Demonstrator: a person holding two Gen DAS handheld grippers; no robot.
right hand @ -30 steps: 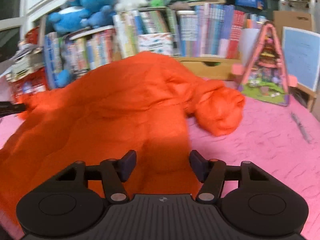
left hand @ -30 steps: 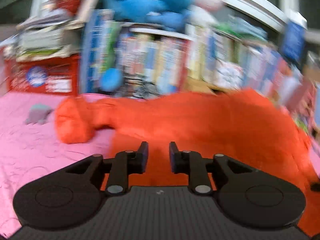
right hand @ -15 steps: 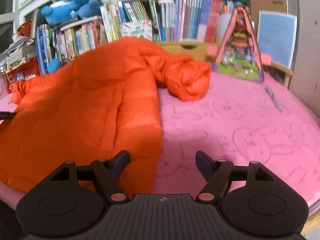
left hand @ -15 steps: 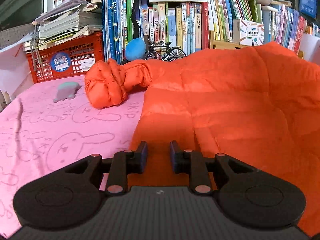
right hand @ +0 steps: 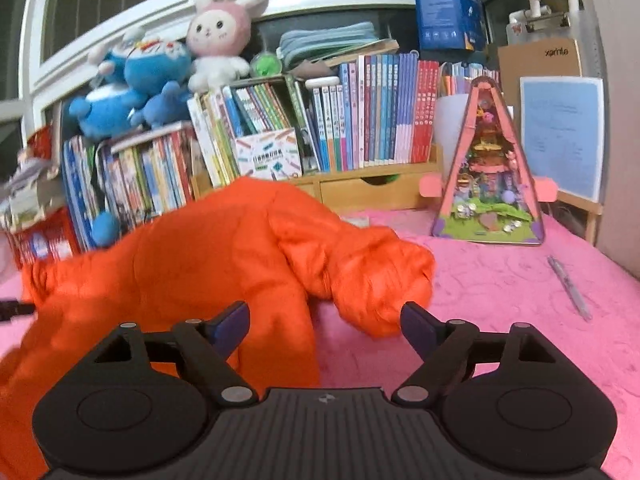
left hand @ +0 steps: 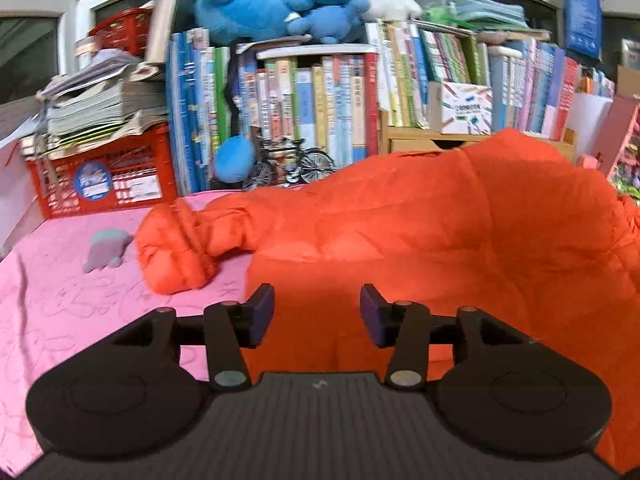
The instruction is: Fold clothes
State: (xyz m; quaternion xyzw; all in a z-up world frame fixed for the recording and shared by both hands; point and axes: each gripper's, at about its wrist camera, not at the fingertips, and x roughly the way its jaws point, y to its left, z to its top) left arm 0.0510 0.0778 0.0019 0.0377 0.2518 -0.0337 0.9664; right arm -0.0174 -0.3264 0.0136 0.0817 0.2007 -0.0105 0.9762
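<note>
An orange puffy jacket [left hand: 420, 240] lies spread on the pink bedspread [left hand: 60, 300]. One sleeve is bunched up at its left [left hand: 176, 248], the other at its right [right hand: 380, 280]. My left gripper [left hand: 316, 314] hovers over the jacket's near left edge. Its jaws are opening, and the fabric lies below the gap without the pads pressing on it. My right gripper [right hand: 324, 328] sits just short of the right sleeve and the jacket [right hand: 200, 272]. Its jaws are also opening wide, and nothing is pinched between them.
Shelves of books [left hand: 320, 112] with plush toys [right hand: 216, 40] on top line the far side. A red crate [left hand: 104, 176] stands at the back left, with a small grey toy [left hand: 106, 250] near it. At the right are a triangular toy house [right hand: 488, 184] and a pen [right hand: 570, 288].
Both pairs of jaws have spread wider, the left from nearly shut. The right gripper has come closer to the bunched right sleeve.
</note>
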